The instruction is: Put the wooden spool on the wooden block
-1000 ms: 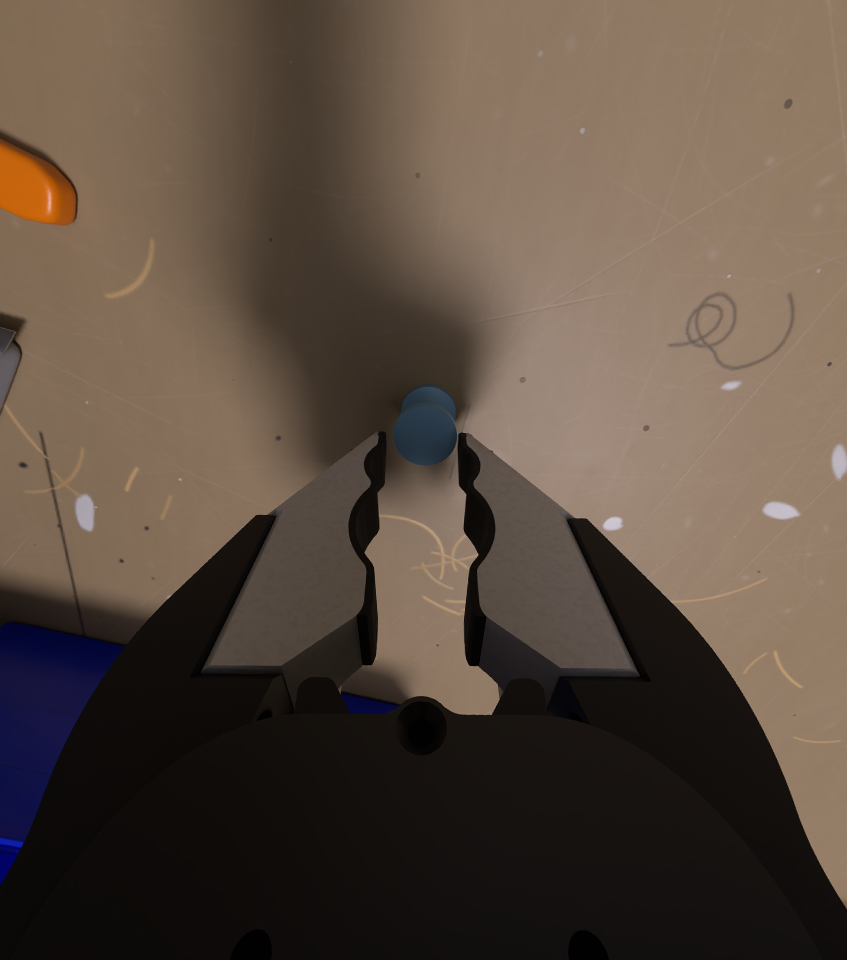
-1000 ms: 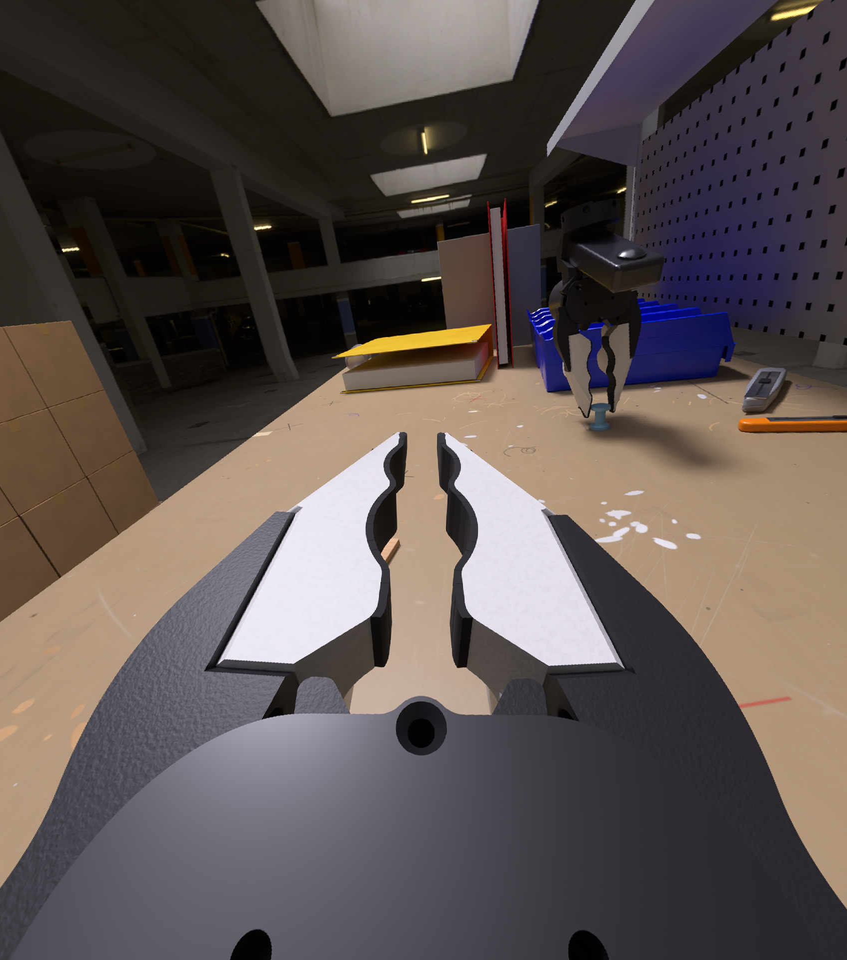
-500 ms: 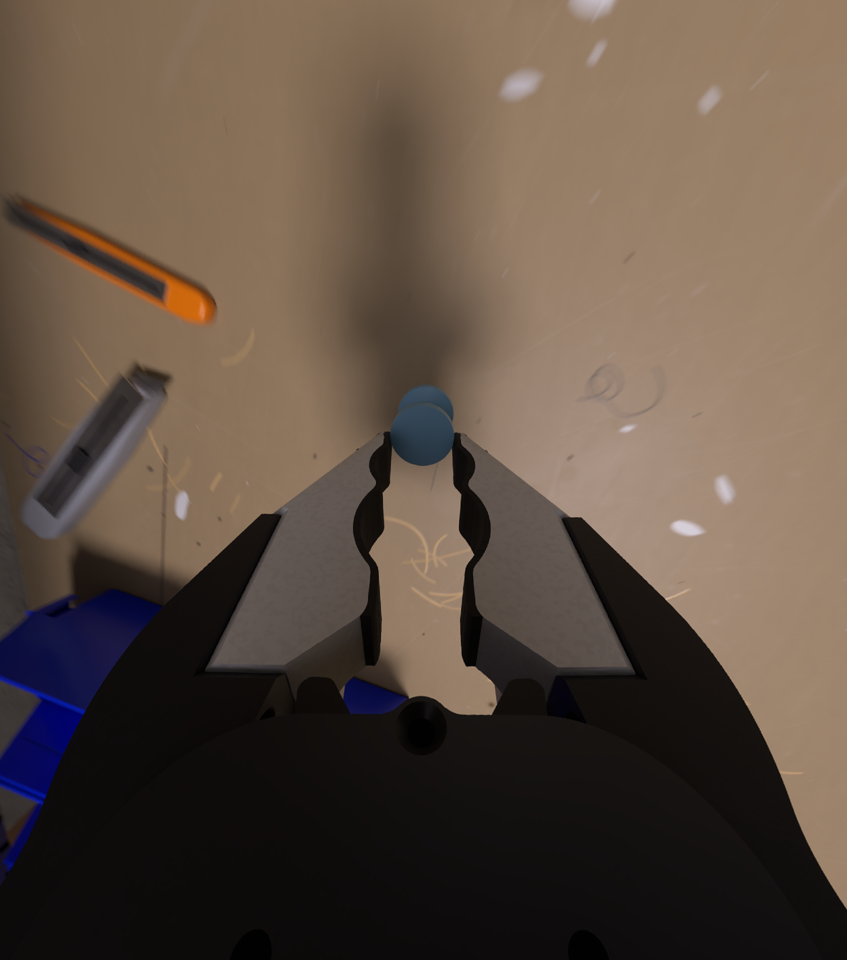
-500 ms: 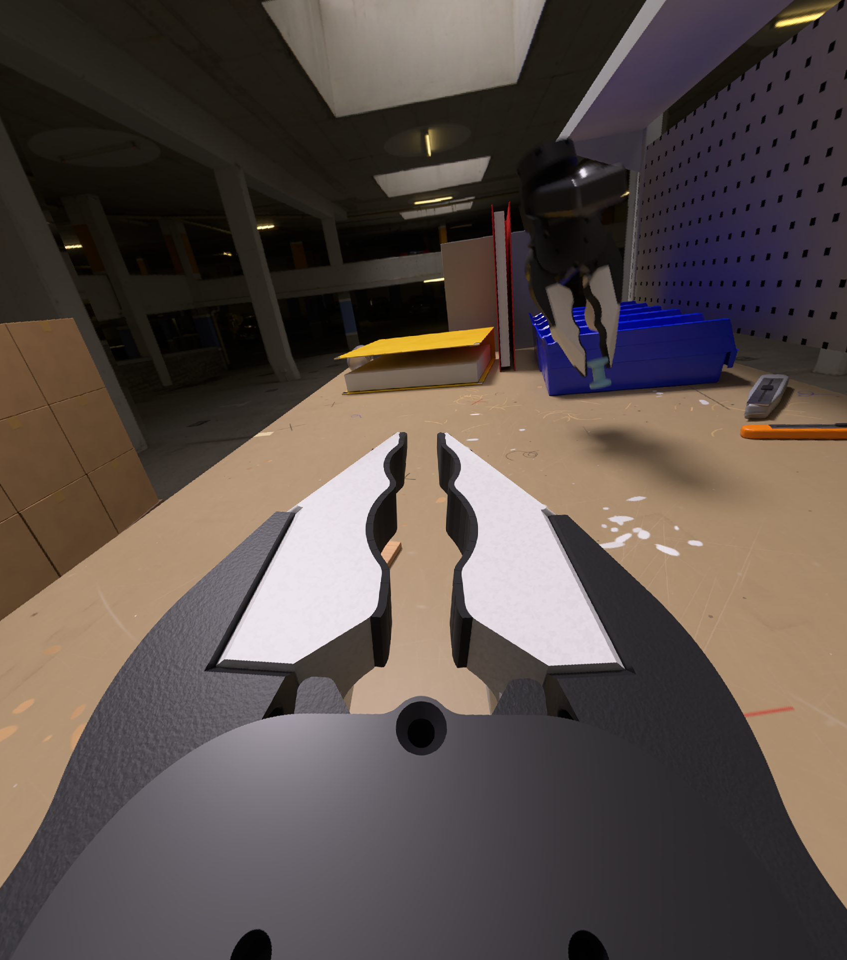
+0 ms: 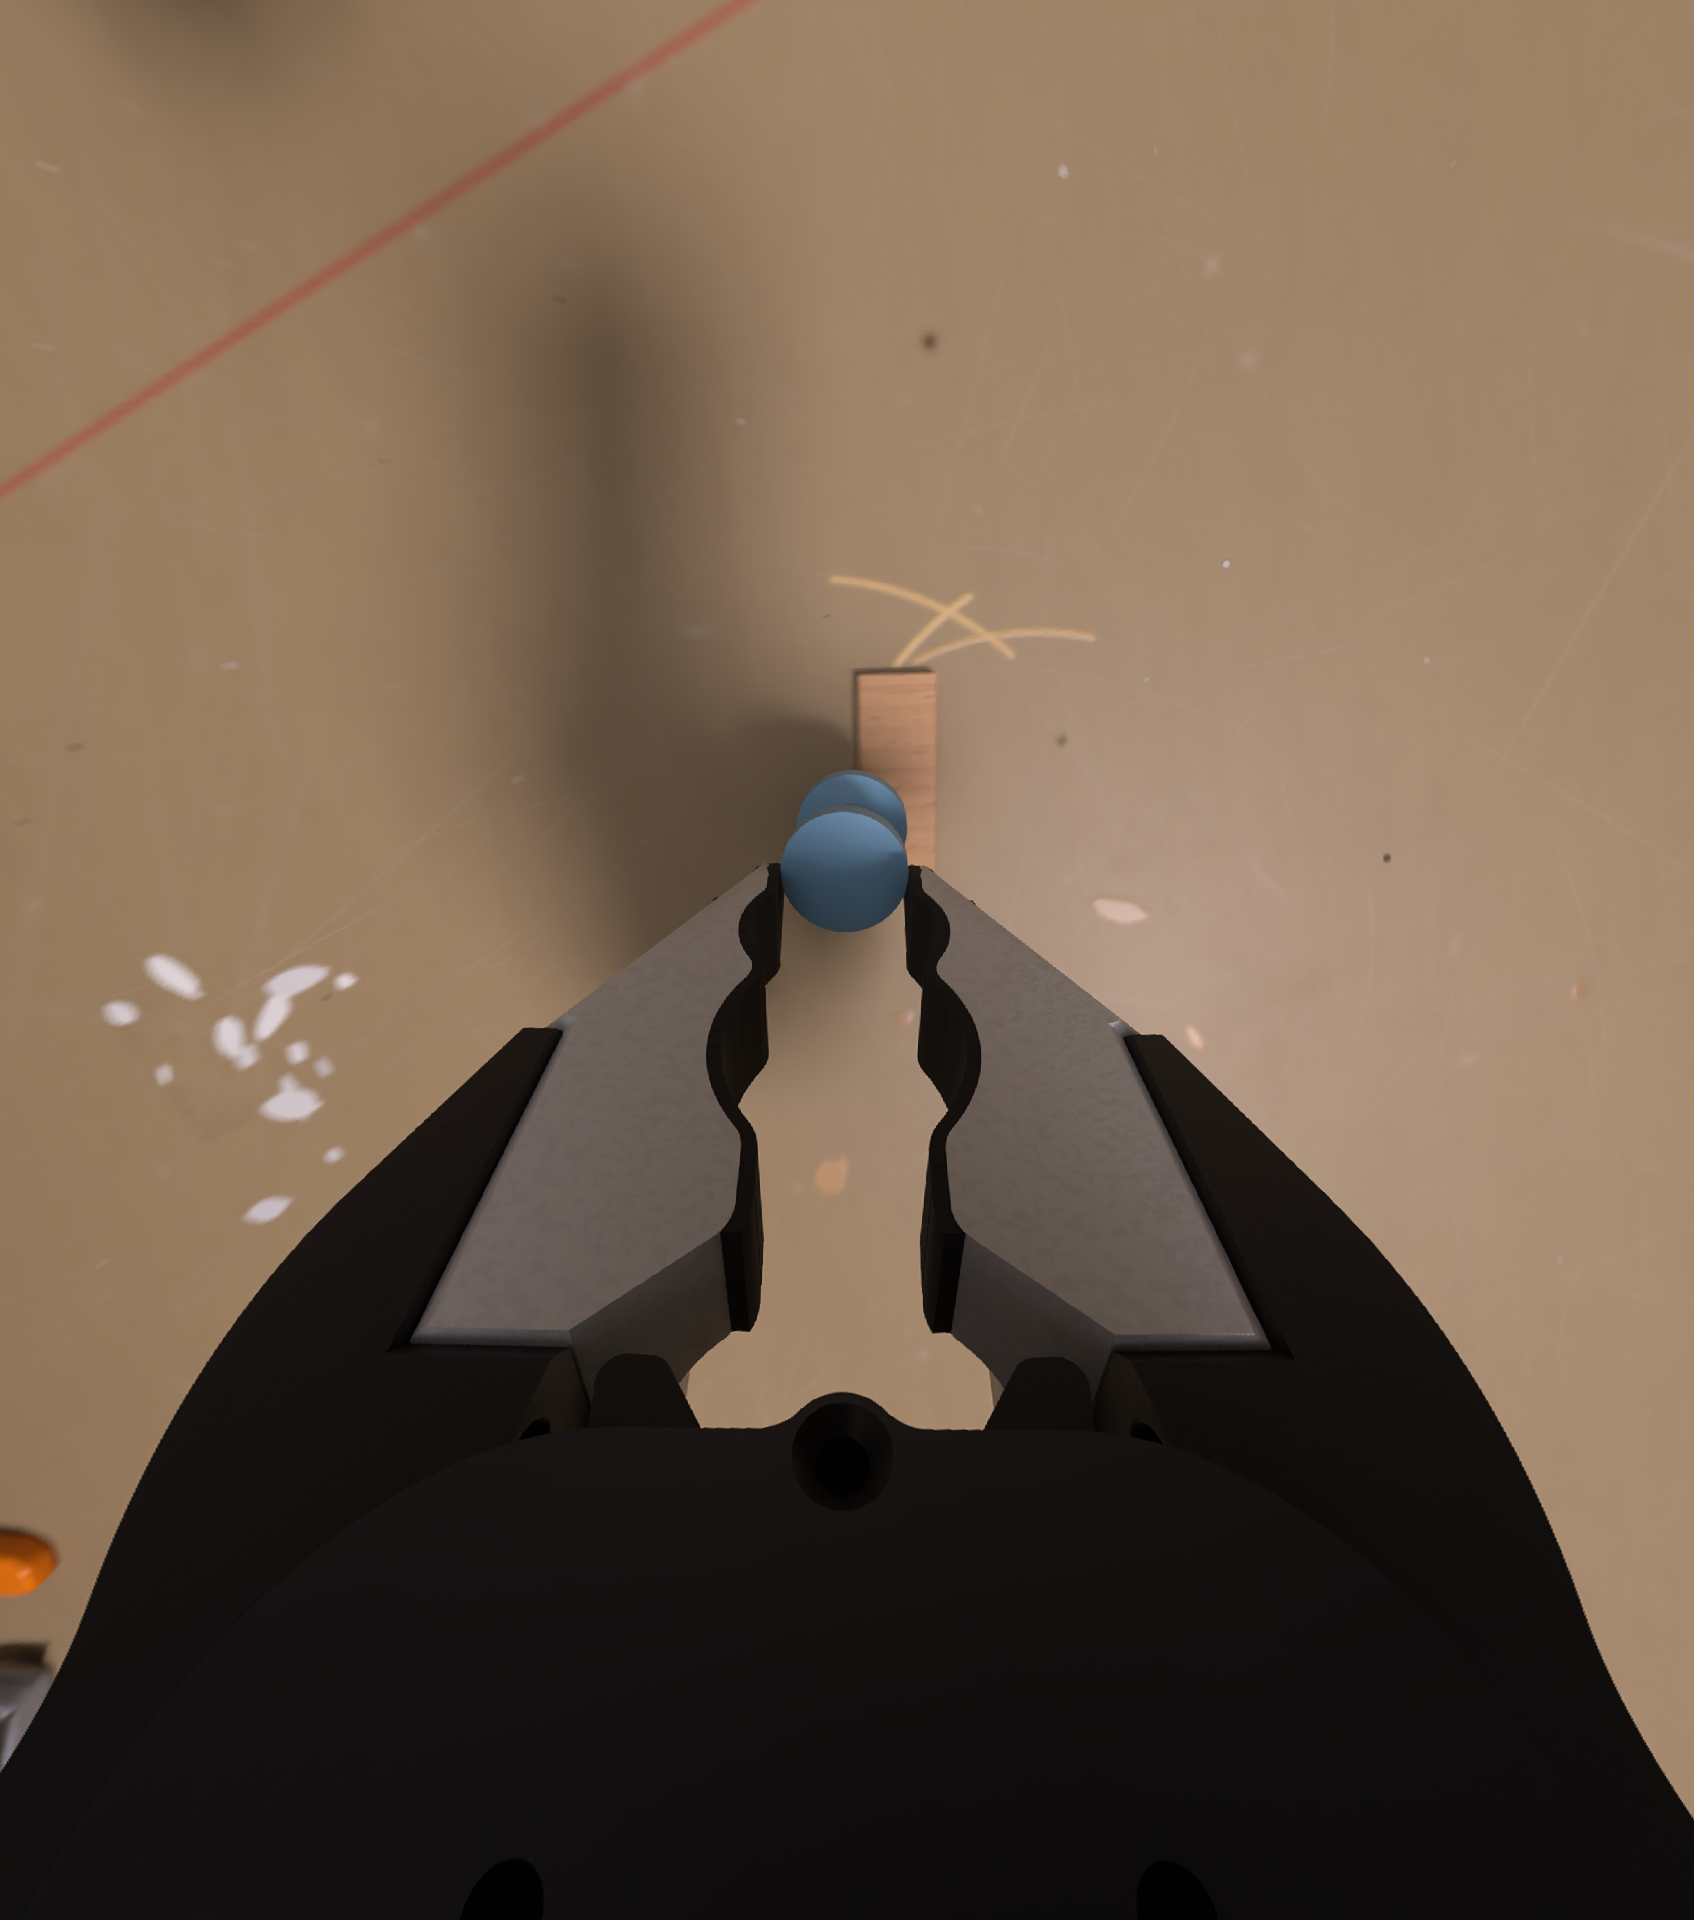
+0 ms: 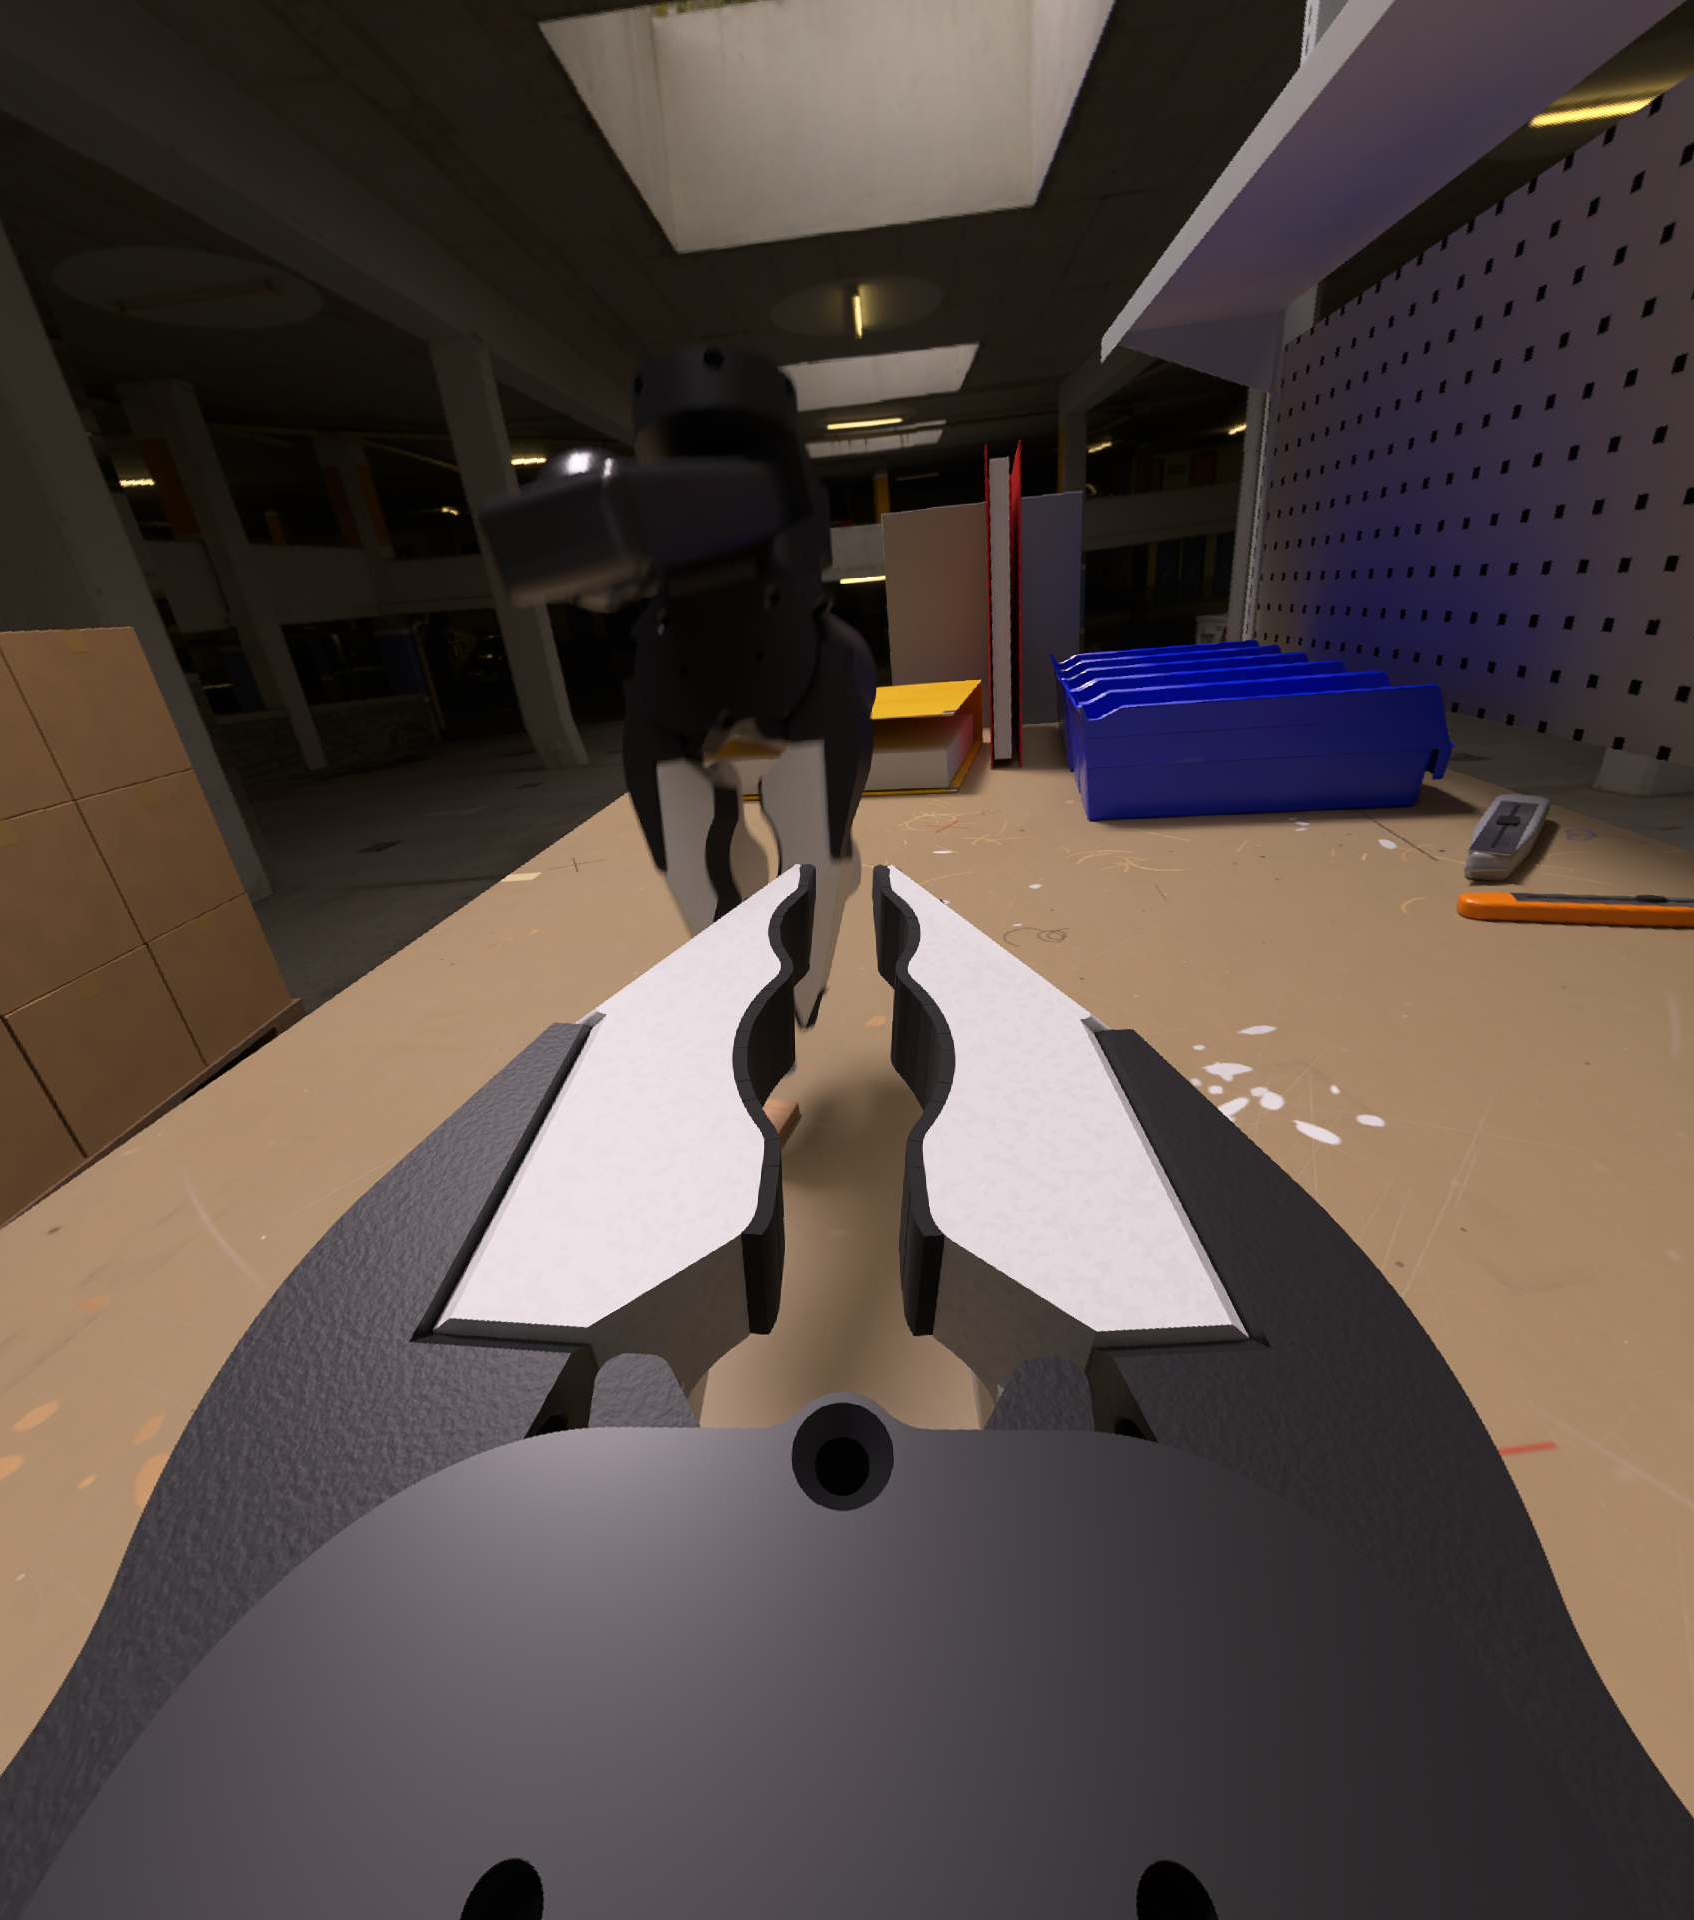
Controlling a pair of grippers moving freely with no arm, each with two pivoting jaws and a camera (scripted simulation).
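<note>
Left gripper (image 5: 845, 871) has carried the blue spool (image 5: 844, 869), pinched at its fingertips, over to the wooden block (image 5: 896, 743). Right gripper (image 6: 841, 878) idle, fingers narrowly parted, empty. Risk: spool sits off the narrow block's edge; released here, it would topple.

I count two grippers of mine: the left gripper (image 5: 844, 873), its two fingers pinching the one small blue waisted wooden spool (image 5: 843, 868), and the right gripper (image 6: 841, 883), its two fingers parted around nothing. Taking the one pale flat wooden block (image 5: 895, 748) as my landmark, the spool hangs just over its near end. One tan scuffed workbench top (image 5: 1342, 520) lies under the block. Well off from the block I count one orange utility knife (image 6: 1617, 910), one grey utility knife (image 6: 1506, 834) just beyond it, one row of blue plastic bins (image 6: 1248, 743), one yellow-covered binder (image 6: 926, 727) lying flat, and one cluster of white paint flecks (image 5: 251, 1039).
</note>
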